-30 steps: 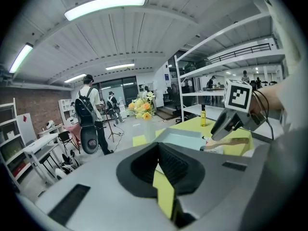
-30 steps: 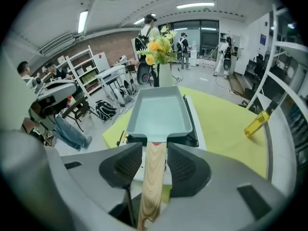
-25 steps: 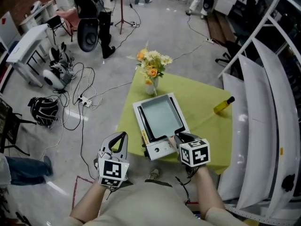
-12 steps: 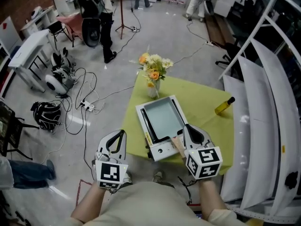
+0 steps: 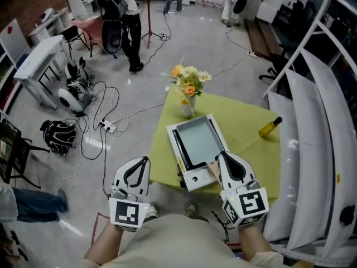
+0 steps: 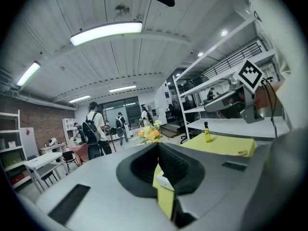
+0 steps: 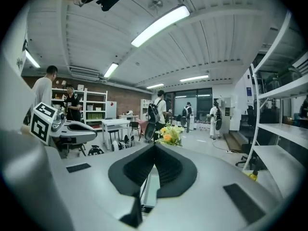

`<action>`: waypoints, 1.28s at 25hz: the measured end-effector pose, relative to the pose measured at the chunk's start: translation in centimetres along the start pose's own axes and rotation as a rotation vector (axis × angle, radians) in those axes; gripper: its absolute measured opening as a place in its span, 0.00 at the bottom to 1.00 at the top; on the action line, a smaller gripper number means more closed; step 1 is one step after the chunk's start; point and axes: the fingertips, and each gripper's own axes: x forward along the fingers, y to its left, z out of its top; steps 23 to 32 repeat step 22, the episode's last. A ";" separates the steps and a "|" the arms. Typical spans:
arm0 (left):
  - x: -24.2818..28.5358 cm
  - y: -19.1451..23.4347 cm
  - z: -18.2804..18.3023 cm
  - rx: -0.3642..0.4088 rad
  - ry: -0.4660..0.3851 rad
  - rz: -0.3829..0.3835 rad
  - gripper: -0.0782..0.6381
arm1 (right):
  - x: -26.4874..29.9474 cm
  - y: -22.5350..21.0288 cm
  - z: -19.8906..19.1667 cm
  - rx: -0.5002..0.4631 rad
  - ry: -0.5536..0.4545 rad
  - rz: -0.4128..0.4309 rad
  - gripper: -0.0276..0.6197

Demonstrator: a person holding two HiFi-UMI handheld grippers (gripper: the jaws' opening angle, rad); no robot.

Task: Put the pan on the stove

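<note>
Head view: pan (image 5: 199,141) sits flat on stove (image 5: 196,179), so job looks done. Right gripper (image 5: 223,156) at stove's near right corner, jaws together, empty, off pan, likely so nothing drags. Left gripper (image 5: 144,162) left of stove, also closed on nothing; probably spare.

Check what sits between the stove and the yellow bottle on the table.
Nothing: only bare green tablecloth lies between the stove and the yellow bottle, as the head view shows.
</note>
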 end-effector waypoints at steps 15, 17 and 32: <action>-2.3 1.4 -0.9 -0.023 0.012 0.043 0.12 | 0.9 3.8 -1.1 -0.081 0.044 0.048 0.05; -2.6 1.5 -0.7 -0.019 0.006 0.042 0.12 | 0.9 3.9 -0.9 -0.083 0.044 0.045 0.05; -3.0 1.5 -0.5 -0.020 0.000 0.036 0.12 | 1.0 4.4 -0.6 -0.084 0.040 0.044 0.05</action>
